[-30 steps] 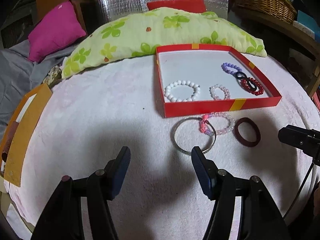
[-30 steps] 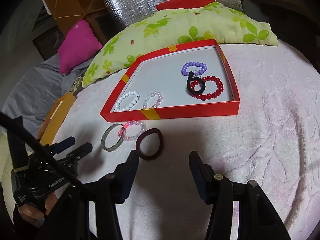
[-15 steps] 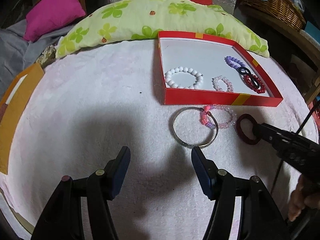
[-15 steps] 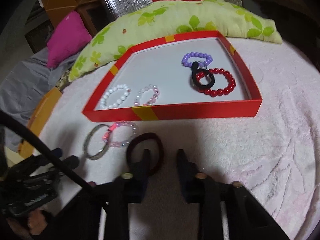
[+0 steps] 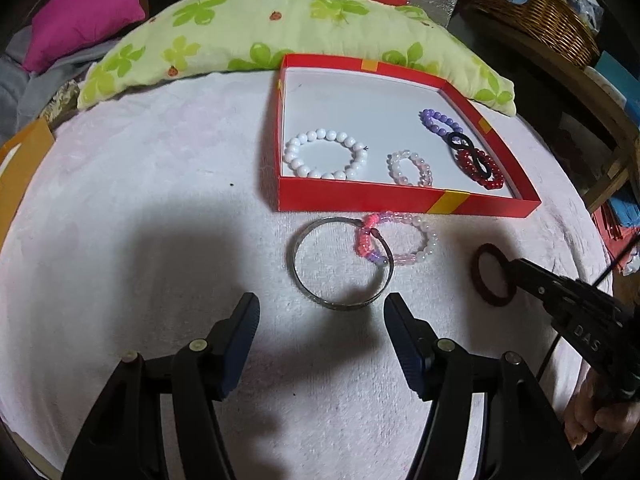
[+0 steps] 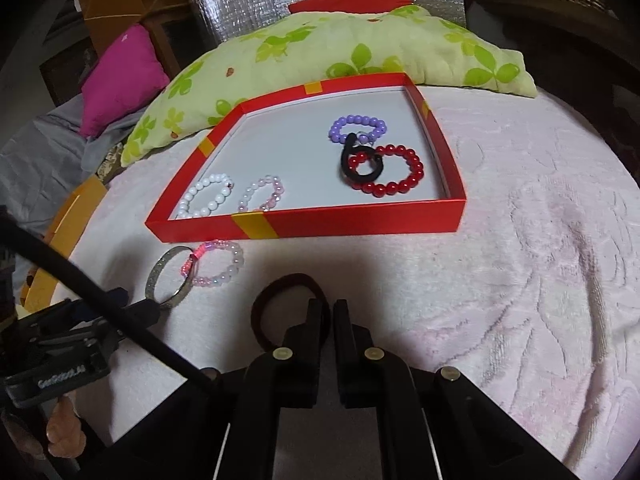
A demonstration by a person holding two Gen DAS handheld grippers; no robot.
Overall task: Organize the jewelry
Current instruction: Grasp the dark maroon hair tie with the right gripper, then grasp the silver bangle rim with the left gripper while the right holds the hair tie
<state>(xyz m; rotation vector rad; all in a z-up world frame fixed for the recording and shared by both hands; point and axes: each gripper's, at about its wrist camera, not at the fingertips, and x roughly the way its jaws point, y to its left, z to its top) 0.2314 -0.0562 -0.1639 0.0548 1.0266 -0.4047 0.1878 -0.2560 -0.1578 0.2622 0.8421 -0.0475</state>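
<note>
A dark maroon hair tie (image 6: 286, 279) lies on the pink blanket in front of the red box (image 6: 360, 220). My right gripper (image 6: 330, 308) is shut on its right side; the left wrist view shows the right gripper (image 5: 516, 266) pinching the hair tie (image 5: 478, 276) at its edge. A silver bangle (image 5: 298, 268) and a pink bead bracelet (image 5: 424, 248) overlap just before the red box (image 5: 360, 198). My left gripper (image 5: 320, 312) stands open just short of the bangle, nothing between its fingers. Inside the box lie white (image 5: 320, 136), pale pink, purple and red bead bracelets and a black tie.
A green flowered pillow (image 5: 260, 20) lies behind the box, a magenta cushion (image 5: 80, 12) at the far left. An orange box (image 5: 20, 168) sits at the blanket's left edge, a wicker basket (image 5: 540, 4) on a shelf at the right. A hand (image 5: 600, 412) holds the right gripper.
My right gripper has gone from open to shut, moving forward onto the maroon hair tie and pinching it. The left gripper stays open and has tipped down a little toward the bangle.
</note>
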